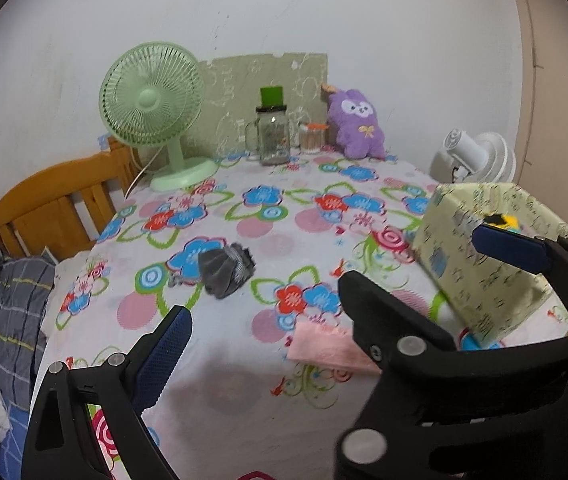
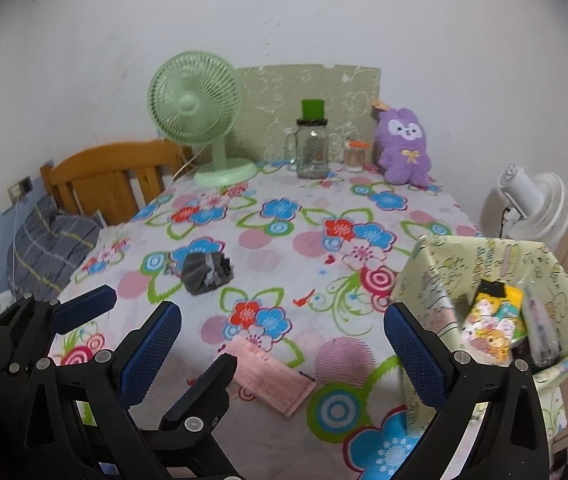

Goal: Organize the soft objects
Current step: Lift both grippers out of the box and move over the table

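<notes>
Pink and flat, the folded cloth [image 2: 274, 380] lies on the flowered tablecloth [image 2: 284, 240] near the table's front edge, just ahead of the left gripper [image 2: 160, 334]; the dark grey crumpled cloth [image 2: 206, 268] sits farther in, well apart from it; both are limp, and the grey one is bunched. The patterned box [image 2: 436, 276] at the right already holds a yellow printed item [image 2: 492, 320], so sorting seems partly done. Both tools hang with fingers spread and empty; the right gripper [image 2: 280, 356] hovers above the pink cloth. The next move probably calls for lowering onto a cloth's edge and pinching through to the table.
</notes>
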`<state>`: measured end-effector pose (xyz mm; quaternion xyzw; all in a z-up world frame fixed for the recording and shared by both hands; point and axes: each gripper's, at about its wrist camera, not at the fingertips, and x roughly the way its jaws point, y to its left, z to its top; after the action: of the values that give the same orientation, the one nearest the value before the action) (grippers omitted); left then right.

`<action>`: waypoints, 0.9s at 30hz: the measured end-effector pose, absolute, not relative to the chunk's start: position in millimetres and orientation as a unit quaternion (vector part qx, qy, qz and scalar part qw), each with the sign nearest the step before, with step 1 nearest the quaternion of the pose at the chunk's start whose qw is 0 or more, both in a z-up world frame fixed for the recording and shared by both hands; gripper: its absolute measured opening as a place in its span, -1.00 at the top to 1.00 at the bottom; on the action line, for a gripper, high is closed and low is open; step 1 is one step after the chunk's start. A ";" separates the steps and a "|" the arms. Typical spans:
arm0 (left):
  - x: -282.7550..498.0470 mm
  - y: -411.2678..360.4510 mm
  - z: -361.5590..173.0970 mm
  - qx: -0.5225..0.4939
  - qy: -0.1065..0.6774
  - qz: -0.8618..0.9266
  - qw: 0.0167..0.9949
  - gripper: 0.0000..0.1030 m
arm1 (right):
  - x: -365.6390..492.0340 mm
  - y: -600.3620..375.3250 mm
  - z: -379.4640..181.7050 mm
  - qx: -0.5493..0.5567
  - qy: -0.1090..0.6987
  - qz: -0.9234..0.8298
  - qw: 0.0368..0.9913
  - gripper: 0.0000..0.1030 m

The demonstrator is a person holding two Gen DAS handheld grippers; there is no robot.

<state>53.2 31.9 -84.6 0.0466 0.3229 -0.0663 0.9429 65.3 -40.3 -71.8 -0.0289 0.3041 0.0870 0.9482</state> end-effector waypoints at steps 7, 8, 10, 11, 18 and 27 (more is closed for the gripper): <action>58.3 41.4 -101.4 0.048 0.346 -0.056 0.935 -0.90 | 74.9 -32.2 -89.9 -0.033 0.332 0.107 0.937 -0.93; 58.9 42.2 -103.8 0.048 0.349 -0.055 0.934 -0.90 | 76.2 -31.6 -92.1 -0.033 0.335 0.110 0.935 -0.93; 60.7 44.0 -109.0 0.048 0.355 -0.053 0.932 -0.90 | 78.9 -29.3 -97.4 -0.033 0.343 0.114 0.932 -0.93; 61.5 45.1 -111.5 0.049 0.359 -0.052 0.931 -0.90 | 80.3 -28.4 -100.2 -0.034 0.347 0.115 0.930 -0.92; 64.5 49.3 -129.9 0.067 0.376 -0.035 0.923 -0.88 | 87.5 -21.4 -120.1 -0.041 0.373 0.120 0.919 -0.86; 69.8 50.2 -146.0 0.075 0.400 -0.043 0.912 -0.86 | 97.1 -20.5 -140.7 -0.045 0.407 0.118 0.905 -0.73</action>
<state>69.8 50.2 -146.0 0.0752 0.4000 -0.0429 0.9124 97.1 -20.5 -140.7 -0.0450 0.4068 0.1176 0.9048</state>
